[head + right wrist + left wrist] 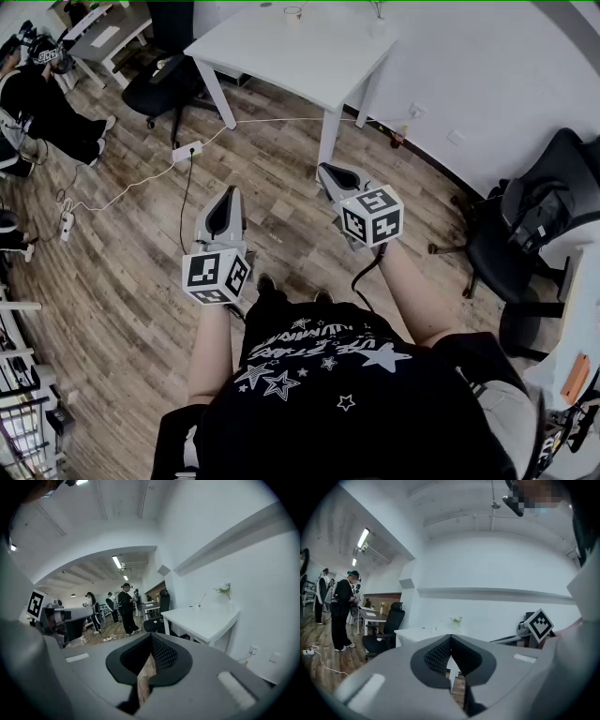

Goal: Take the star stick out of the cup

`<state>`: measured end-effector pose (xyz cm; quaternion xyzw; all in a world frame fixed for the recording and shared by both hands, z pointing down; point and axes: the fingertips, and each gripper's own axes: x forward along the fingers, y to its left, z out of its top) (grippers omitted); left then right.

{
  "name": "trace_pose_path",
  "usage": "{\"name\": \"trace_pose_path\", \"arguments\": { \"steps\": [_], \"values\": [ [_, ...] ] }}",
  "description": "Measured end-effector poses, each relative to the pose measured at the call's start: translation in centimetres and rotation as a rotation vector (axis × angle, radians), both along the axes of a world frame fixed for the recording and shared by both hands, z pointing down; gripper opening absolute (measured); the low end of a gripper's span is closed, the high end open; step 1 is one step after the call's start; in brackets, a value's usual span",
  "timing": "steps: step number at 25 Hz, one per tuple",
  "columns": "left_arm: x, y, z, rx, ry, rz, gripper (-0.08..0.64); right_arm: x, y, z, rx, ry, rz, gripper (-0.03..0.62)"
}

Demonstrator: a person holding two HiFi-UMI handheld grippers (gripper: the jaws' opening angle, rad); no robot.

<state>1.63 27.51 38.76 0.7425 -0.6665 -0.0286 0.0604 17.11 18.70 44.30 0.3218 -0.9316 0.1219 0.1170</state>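
Observation:
A small cup [293, 16] stands at the far edge of a white table [309, 56], well ahead of both grippers. In the right gripper view the cup [200, 603] holds a thin pink stick [203, 597]; its star end is too small to make out. The left gripper view shows the cup [434, 628] only as a tiny shape. My left gripper [228, 193] and right gripper [326, 170] hang over the wood floor, short of the table. Each has its jaws closed tip to tip, left gripper [450, 637] and right gripper [151, 636], with nothing held.
A vase of flowers [226, 592] stands on the table near the cup. A black office chair [164, 84] is left of the table, another chair [525, 234] at the right. A cable and power strip [187, 150] lie on the floor. People [125, 606] stand further back.

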Motion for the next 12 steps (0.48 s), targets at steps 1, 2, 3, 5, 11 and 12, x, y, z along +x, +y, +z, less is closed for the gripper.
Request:
{"name": "trace_pose_path", "arguments": {
  "steps": [1,2,3,5,11,12],
  "values": [
    [0.1,0.0,0.0,0.0,-0.002,-0.001,0.003,0.1,0.0,0.0,0.001,-0.003,0.0,0.015],
    [0.2,-0.1,0.0,0.0,-0.004,-0.002,0.003,0.3,0.0,-0.1,0.001,-0.005,0.0,0.015],
    [0.3,-0.1,0.0,0.0,-0.004,-0.003,0.003,0.4,0.0,-0.1,0.001,-0.006,0.0,0.015],
    [0.6,-0.3,-0.1,0.001,-0.005,-0.003,0.003,0.7,-0.1,-0.1,0.0,-0.007,0.001,0.015],
    [1.6,-0.9,-0.1,-0.003,-0.011,0.007,0.003,1.6,-0.3,-0.1,0.001,-0.011,0.008,0.014],
    [1.8,-0.9,0.0,-0.005,-0.011,0.007,0.003,1.8,-0.3,-0.1,0.0,-0.011,0.005,0.014]
  ]
}}
